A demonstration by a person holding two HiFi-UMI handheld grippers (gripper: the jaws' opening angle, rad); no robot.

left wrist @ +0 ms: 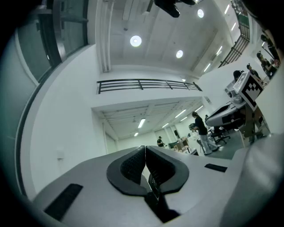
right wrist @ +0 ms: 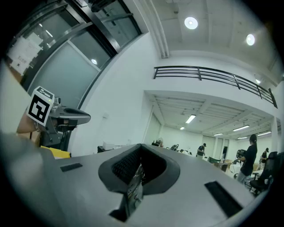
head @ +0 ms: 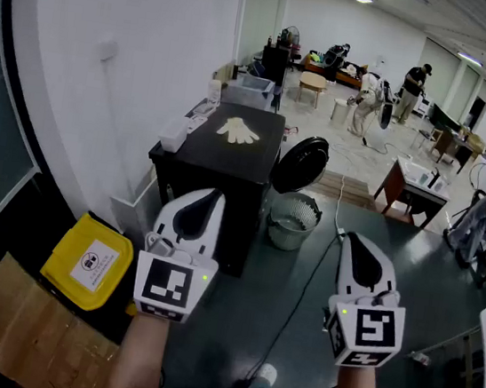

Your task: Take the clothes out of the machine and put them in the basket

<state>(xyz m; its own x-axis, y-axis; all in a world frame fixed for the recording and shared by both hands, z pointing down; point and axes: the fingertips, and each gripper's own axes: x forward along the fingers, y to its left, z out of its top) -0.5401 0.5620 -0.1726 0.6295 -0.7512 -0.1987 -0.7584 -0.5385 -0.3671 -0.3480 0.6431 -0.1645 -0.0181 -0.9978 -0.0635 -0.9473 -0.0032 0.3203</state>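
Note:
The black washing machine point(head: 228, 173) stands ahead by the white wall, its round door point(head: 299, 163) swung open to the right. A white glove point(head: 238, 131) lies on its top. On the floor just below the door stands a grey mesh basket point(head: 293, 221). No clothes show inside the machine from here. My left gripper point(head: 217, 195) is held up in front of the machine, shut and empty point(left wrist: 145, 148). Off to the right my right gripper point(head: 349, 237) is also shut with nothing in it point(right wrist: 141, 146). Both point roughly level, away from me.
A yellow lidded bin point(head: 87, 261) and a sheet of cardboard point(head: 27, 329) lie at the left by the wall. A dark cable point(head: 313, 270) runs across the floor past the basket. Several people point(head: 412, 89) and tables point(head: 415, 181) are farther back.

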